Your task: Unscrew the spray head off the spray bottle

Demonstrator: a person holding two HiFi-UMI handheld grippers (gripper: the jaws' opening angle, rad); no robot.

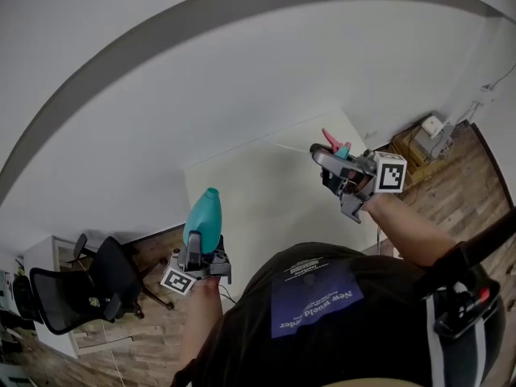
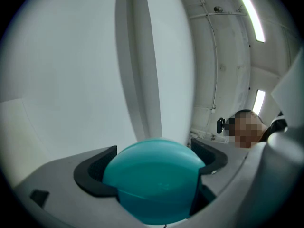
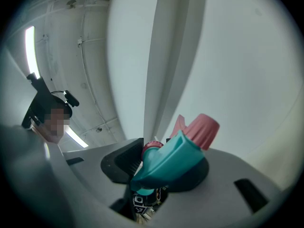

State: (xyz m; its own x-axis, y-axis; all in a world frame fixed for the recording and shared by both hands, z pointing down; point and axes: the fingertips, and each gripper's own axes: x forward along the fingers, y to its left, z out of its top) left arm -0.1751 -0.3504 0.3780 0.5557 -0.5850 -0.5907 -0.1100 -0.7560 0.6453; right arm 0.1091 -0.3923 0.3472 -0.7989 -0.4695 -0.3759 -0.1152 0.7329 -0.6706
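Shirt print (image 1: 316,303) reads perhaps "New world order"; left gripper (image 1: 203,255) pinches bottle (image 1: 204,214), right gripper (image 1: 340,164) pinches spray head (image 1: 338,147).

Glossy smooth plastic bottle (image 2: 152,179), wooden plank floor (image 1: 463,185)

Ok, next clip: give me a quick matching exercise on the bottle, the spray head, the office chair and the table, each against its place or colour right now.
Things:
1. spray bottle
2. spray head
3. office chair
4. table

Places or colours:
A. on the wood floor, at the head view's lower left
B. clamped in the right gripper
C. white flat top
D. clamped in the left gripper, with no head on it

Pairs: 1-D, 2-B, 3-A, 4-C.
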